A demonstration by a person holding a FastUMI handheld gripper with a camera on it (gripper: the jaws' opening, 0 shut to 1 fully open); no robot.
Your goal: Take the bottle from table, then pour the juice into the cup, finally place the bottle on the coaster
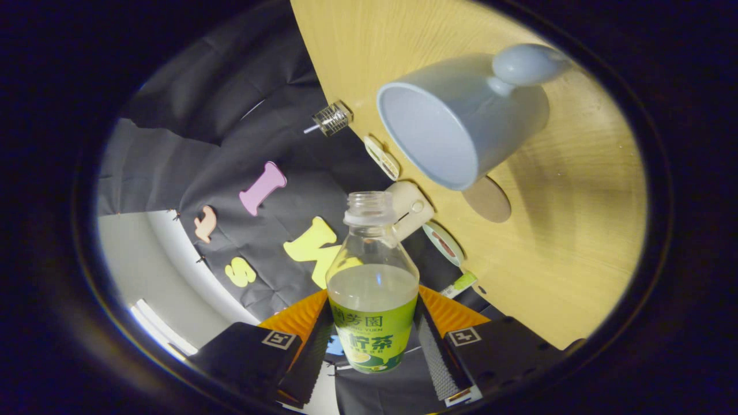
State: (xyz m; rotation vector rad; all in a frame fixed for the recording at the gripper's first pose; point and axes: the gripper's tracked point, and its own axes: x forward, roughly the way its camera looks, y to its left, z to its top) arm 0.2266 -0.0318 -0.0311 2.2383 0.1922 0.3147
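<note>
One tool [373, 337] is being seen, and its two fingers [436, 357] are being pressed against the two sides of one bottle [373, 288]. The tool is being kept only as wide as the bottle, so the bottle is being held tight between the fingers. The bottle is being shown with no cap on its open neck. It is being filled about halfway with pale juice, and a green label is being worn around its lower part.

The whole scene is being seen tilted, so the bench [576, 219] is being shown as a slanted wooden sheet beyond the fingers. One cup [461, 115] is being seen on it, beyond the bottle's mouth and apart from it. The cup is pale blue, with one handle, and its inside is being shown with no juice that can be made out. One round brown coaster [488, 200] is being seen lying flat on the bench just beside the cup, partly hidden by the cup's rim.

A few small things are being seen along the bench's edge, but they are too small to be named.
</note>
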